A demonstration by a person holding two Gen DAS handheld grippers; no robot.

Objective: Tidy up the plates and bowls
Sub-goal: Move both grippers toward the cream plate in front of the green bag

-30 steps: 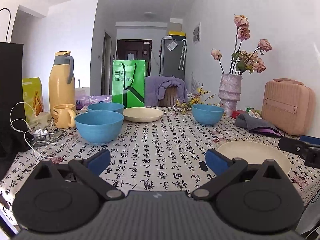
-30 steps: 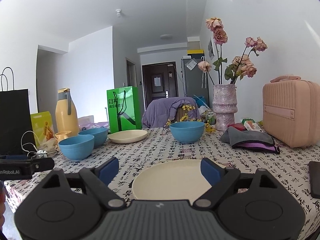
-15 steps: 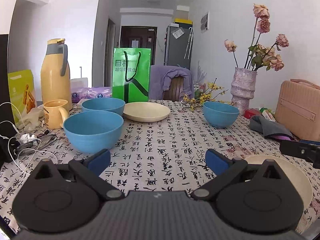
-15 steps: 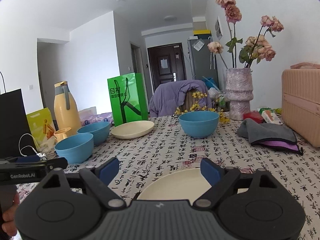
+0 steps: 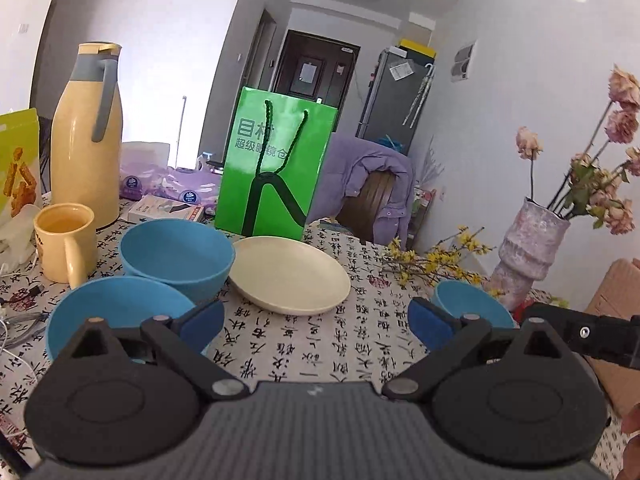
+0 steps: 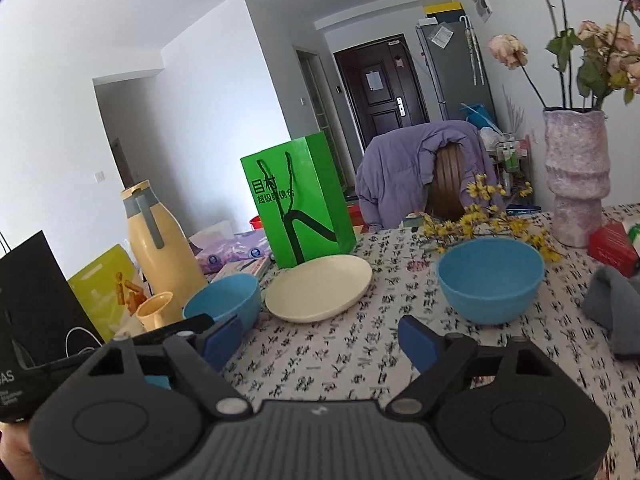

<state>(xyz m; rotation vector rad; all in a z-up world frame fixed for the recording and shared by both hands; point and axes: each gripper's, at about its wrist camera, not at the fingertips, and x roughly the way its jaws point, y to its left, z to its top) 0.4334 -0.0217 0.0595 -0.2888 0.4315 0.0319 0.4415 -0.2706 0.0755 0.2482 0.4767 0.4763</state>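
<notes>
Both grippers hang over the patterned tablecloth (image 5: 304, 344) with nothing in them. The left gripper (image 5: 316, 322) has its blue pads spread wide, only bare cloth between them. Just ahead of it lies a cream plate (image 5: 290, 274). Its left pad (image 5: 202, 322) sits in front of the near blue bowl (image 5: 108, 316); a second blue bowl (image 5: 176, 256) stands right behind that one, close beside the plate. A third blue bowl (image 5: 470, 304) shows past its right pad, by the vase (image 5: 528, 252). A yellow mug (image 5: 64, 246) and a yellow flask (image 5: 86, 140) stand off to its left, and a green bag (image 5: 276, 172) stands upright behind the plate.

The right gripper (image 6: 320, 340) is likewise wide apart and holds nothing. In its view the plate (image 6: 320, 288) lies ahead and slightly left, one blue bowl (image 6: 224, 300) beyond its left pad, and the lone blue bowl (image 6: 490, 280) ahead to its right. The green bag (image 6: 298, 208) stands behind the plate, the flask (image 6: 160, 248) farther left.
</notes>
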